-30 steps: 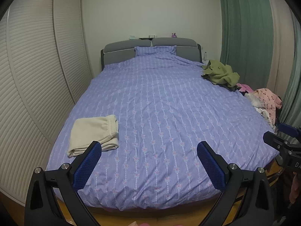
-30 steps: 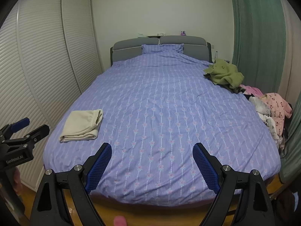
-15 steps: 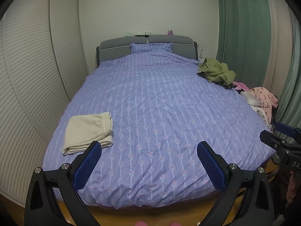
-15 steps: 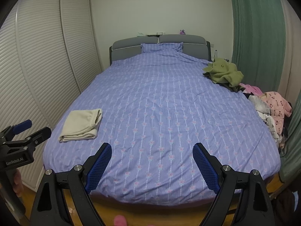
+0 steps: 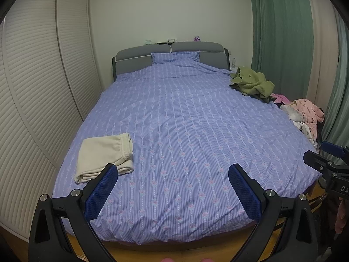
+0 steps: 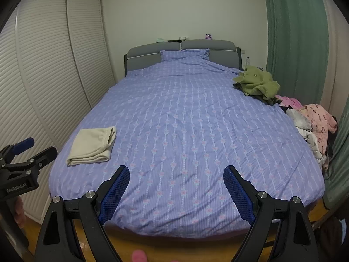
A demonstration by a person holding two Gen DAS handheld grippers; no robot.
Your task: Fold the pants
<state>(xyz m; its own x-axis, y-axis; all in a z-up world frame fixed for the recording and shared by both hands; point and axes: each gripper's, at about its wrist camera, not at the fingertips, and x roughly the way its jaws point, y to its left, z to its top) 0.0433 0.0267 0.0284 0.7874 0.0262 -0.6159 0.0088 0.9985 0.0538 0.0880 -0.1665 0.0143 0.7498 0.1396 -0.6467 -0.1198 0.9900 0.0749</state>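
Observation:
Cream pants (image 5: 105, 157) lie folded in a flat stack on the near left part of the bed, also in the right wrist view (image 6: 92, 145). My left gripper (image 5: 173, 175) is open and empty, held off the foot of the bed, its left finger just in front of the stack. My right gripper (image 6: 176, 177) is open and empty, over the foot of the bed. Each gripper shows at the edge of the other's view: the right one (image 5: 327, 163), the left one (image 6: 24, 159).
The bed (image 5: 185, 120) has a purple striped cover. A green garment (image 5: 253, 81) and a pile of pink and white clothes (image 5: 305, 113) lie along its right edge. Louvred wardrobe doors (image 5: 43, 76) stand left, green curtains (image 5: 279, 32) right. Wooden floor lies below.
Both grippers have drifted slightly; the views shift a little toward the bed's left. The pants have not moved and both grippers stay open.

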